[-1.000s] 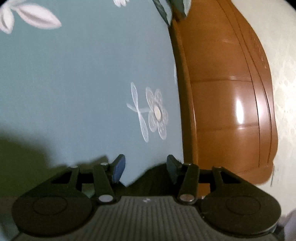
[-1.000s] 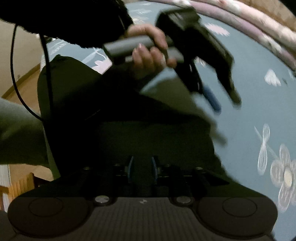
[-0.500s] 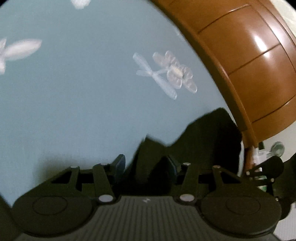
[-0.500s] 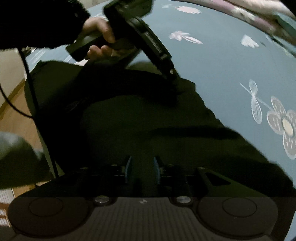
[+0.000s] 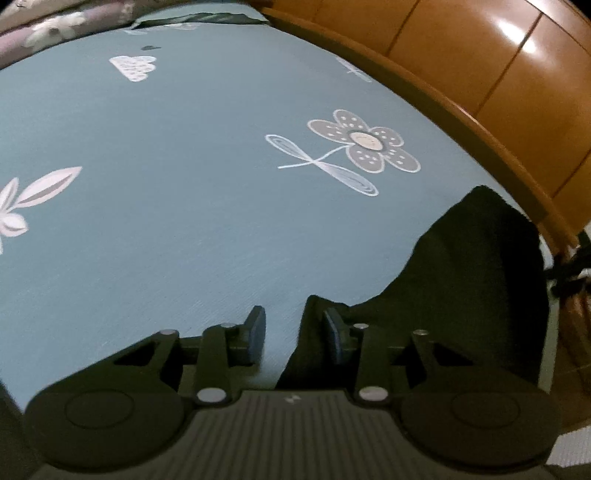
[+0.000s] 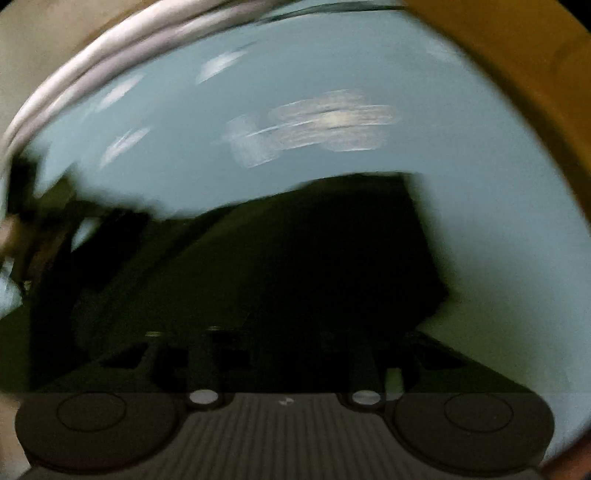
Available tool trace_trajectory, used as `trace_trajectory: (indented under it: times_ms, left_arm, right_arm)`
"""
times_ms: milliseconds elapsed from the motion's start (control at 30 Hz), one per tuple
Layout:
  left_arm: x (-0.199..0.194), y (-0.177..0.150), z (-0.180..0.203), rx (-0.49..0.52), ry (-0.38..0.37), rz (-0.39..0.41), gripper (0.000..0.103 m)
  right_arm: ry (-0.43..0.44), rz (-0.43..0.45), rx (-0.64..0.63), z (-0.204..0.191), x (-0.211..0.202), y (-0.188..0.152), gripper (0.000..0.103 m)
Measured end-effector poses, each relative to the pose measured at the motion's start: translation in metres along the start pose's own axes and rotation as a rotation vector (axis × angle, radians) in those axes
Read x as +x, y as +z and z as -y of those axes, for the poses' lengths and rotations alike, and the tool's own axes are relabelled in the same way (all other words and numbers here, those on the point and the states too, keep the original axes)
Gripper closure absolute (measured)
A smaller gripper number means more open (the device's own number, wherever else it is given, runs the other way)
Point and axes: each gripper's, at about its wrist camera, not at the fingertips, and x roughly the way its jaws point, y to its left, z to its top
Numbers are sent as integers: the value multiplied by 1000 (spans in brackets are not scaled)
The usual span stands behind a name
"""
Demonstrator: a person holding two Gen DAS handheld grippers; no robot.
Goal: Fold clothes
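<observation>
A dark garment (image 5: 469,273) lies on the blue flowered bed sheet (image 5: 184,184), at the lower right of the left wrist view. My left gripper (image 5: 293,328) is open just above the sheet, with the garment's edge by its right finger (image 5: 332,332). In the blurred right wrist view the same dark garment (image 6: 295,251) fills the lower middle. My right gripper (image 6: 284,354) is low over it; its fingers are lost in dark and blur.
A glossy brown wooden bed frame (image 5: 498,92) curves along the right side of the sheet. A pale flowered quilt edge (image 5: 55,26) lies at the far end. A hand and the other gripper show blurred at the left edge (image 6: 22,236).
The left gripper has tilted up, showing more sheet and the garment to the right. The right view has swung sharply and is blurred; the garment now lies flatter ahead.
</observation>
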Motion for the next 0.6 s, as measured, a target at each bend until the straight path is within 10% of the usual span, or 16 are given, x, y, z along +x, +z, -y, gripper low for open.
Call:
trace_trajectory:
  times_ms: [267, 533, 600]
  left_arm:
    - [-8, -1, -4, -63, 41, -14, 66]
    - [-3, 7, -3, -58, 53, -61, 66]
    - [-3, 6, -2, -62, 56, -59, 66]
  right_arm:
    - [137, 101, 500, 101, 26, -33, 36]
    - [223, 203, 481, 113, 52, -28, 31]
    - [223, 187, 479, 115, 53, -22, 46]
